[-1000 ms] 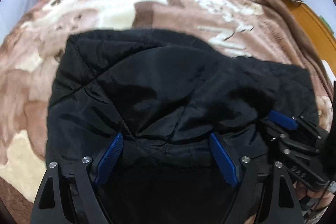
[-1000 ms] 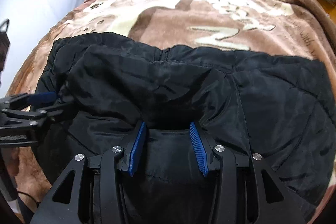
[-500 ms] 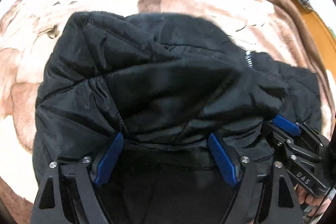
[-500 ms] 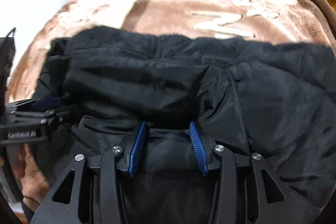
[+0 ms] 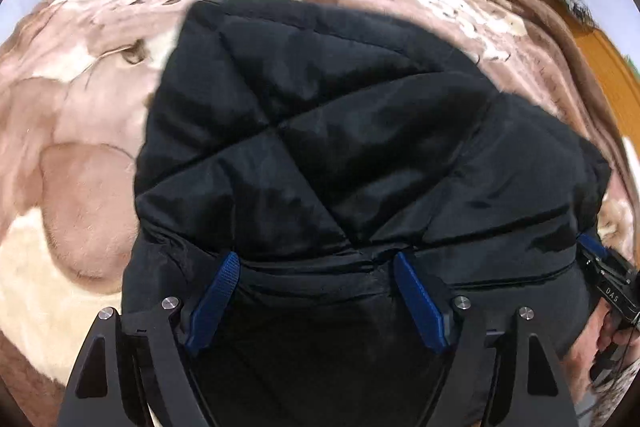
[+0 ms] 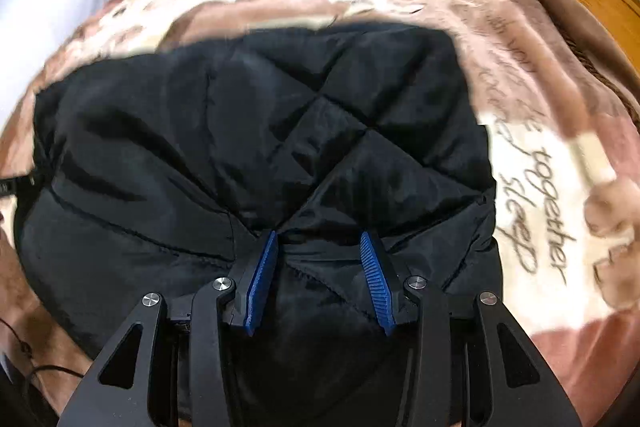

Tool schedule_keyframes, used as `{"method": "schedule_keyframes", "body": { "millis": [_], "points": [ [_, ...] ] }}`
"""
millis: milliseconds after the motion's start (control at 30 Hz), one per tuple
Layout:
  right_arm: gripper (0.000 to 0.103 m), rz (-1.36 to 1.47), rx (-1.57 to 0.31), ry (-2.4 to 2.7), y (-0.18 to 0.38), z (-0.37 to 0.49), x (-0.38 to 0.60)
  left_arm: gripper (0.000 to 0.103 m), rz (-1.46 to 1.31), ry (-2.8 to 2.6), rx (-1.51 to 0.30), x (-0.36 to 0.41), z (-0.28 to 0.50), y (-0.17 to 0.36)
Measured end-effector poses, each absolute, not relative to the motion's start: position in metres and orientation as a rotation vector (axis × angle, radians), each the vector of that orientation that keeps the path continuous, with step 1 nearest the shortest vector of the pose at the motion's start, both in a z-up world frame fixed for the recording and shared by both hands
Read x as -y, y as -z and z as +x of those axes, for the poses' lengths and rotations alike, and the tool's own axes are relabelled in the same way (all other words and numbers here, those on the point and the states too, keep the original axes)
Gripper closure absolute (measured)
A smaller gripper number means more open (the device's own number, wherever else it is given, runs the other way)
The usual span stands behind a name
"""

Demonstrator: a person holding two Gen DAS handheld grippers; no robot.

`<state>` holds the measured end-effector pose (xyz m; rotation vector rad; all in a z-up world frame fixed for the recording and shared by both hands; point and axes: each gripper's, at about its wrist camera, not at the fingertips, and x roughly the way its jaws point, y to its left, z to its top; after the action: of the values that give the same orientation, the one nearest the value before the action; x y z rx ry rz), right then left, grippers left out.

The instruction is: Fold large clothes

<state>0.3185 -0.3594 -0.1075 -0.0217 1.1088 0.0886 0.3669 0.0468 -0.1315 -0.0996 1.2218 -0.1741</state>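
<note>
The left gripper and the right gripper, each black with blue ribbed pads, both clamp bunched folds along the near edge of the black quilted padded jacket. The jacket lies doubled over on a plush brown-and-cream blanket covering the bed.

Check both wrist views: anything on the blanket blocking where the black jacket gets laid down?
Nothing visible. The blanket around the black quilted jacket is bare in both views. The left gripper and right gripper each have jacket fabric bunched between their fingers.
</note>
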Motion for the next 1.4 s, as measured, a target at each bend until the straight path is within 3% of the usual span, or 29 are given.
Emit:
{"method": "schedule_keyframes", "body": {
  "millis": [467,867,933,1000,1300,1400],
  "points": [
    [0.060,0.006,-1.160,-0.070,0.133,0.332,0.356,0.023,-0.145,0.151,-1.282,-0.046,0.388,0.161],
    [0.057,0.097,-1.043,-0.118,0.059,0.303,0.388,0.023,-0.235,0.227,-1.177,-0.080,0.358,0.093],
    [0.035,0.118,-1.029,-0.119,0.051,0.295,0.401,0.014,-0.208,0.208,-1.163,-0.090,0.351,0.086],
    [0.026,0.164,-1.019,-0.120,0.049,0.286,0.419,0.013,-0.195,0.215,-1.174,-0.100,0.349,0.086],
    [0.026,0.335,-1.125,-0.097,0.088,0.282,0.476,0.004,-0.219,0.211,-1.331,-0.134,0.350,0.135],
    [0.021,0.414,-1.146,-0.155,0.107,0.289,0.479,0.001,-0.242,0.235,-1.349,-0.129,0.357,0.150]
  ]
}}
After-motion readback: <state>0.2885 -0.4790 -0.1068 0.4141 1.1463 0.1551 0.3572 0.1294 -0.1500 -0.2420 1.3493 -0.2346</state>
